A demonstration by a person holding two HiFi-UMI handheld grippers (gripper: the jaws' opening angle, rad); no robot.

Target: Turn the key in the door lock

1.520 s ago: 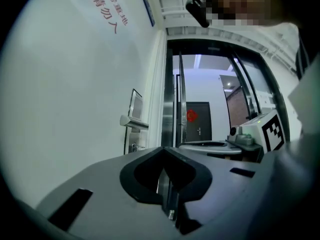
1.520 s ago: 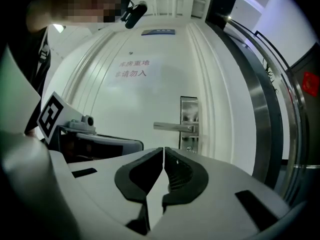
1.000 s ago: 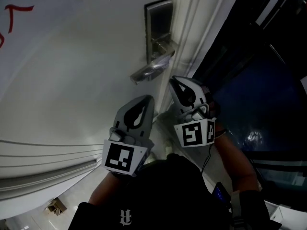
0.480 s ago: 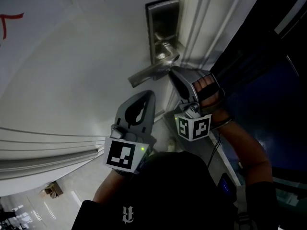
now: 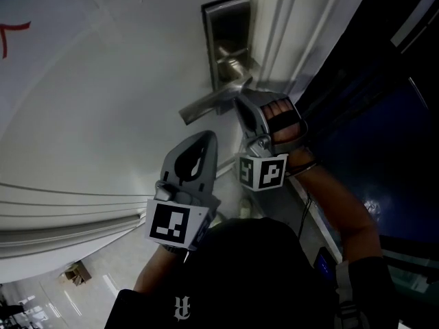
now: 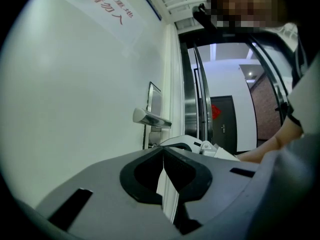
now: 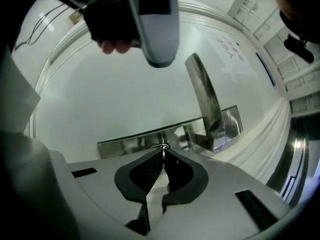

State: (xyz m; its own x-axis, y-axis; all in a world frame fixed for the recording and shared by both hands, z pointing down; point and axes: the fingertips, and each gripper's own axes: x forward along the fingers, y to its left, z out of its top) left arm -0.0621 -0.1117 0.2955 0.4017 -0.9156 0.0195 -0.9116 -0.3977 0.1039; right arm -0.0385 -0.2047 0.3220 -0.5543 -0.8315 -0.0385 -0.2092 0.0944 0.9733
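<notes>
A silver lock plate [image 5: 223, 26] with a lever handle [image 5: 206, 105] sits on the white door [image 5: 103, 101]. My right gripper [image 5: 240, 101] reaches up just below the handle, tips against the plate. In the right gripper view its jaws are shut on a thin metal key [image 7: 162, 147] at the lock plate [image 7: 145, 141], with the handle [image 7: 205, 104] to the right. My left gripper [image 5: 209, 137] hangs lower and to the left, apart from the lock, jaws shut with nothing between them. The key is hidden in the head view.
White door-frame moulding [image 5: 288, 33] runs right of the lock, with a dark glass panel [image 5: 370, 115] beyond it. Red writing [image 5: 14, 33] marks the door at far left. The person's dark-clothed body [image 5: 240, 279] fills the bottom of the head view.
My right gripper has moved up and left, from beside the door frame to the lock plate under the handle. The left gripper has stayed about where it was.
</notes>
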